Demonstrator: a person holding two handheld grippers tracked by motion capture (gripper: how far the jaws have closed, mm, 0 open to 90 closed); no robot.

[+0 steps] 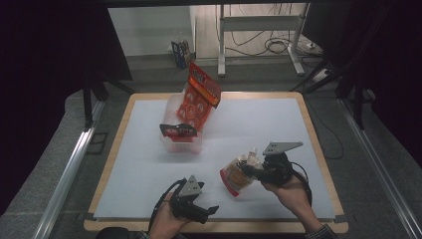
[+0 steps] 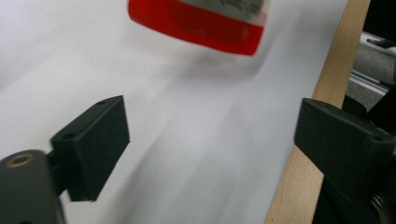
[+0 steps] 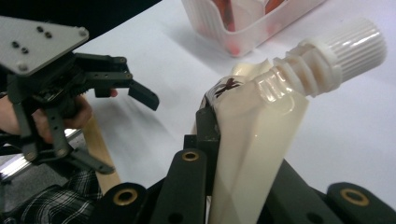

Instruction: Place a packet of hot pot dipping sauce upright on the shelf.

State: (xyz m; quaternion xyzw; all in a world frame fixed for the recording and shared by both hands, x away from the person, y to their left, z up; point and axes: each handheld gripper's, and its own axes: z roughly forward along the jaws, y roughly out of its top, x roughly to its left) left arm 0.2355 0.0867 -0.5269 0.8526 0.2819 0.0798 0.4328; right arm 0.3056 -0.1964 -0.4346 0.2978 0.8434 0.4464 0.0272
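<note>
While your right gripper point(image 1: 253, 172) clamps the soft spouted pouch point(image 1: 236, 180) just below its cap, well short of the clear bin point(image 1: 171, 142), it sags. Support its slick belly; your left gripper point(image 1: 209, 210), nearer you than the bin, gapes empty.

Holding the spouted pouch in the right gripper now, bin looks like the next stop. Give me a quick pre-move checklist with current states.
1. Right gripper shut on the pouch: ok, jaws clamp it below the spout.
2. Cap on the spout: ok.
3. Left gripper open and holding nothing: ok, near the table's front edge.
4. Left gripper out of the way to the bin: ok, it sits nearer the person than the pouch.
5. Room in the bin: cannot tell; a red packet stands tilted in it, a dark packet rests at its front.
6. Grip firm enough to lift: cannot tell.
</note>
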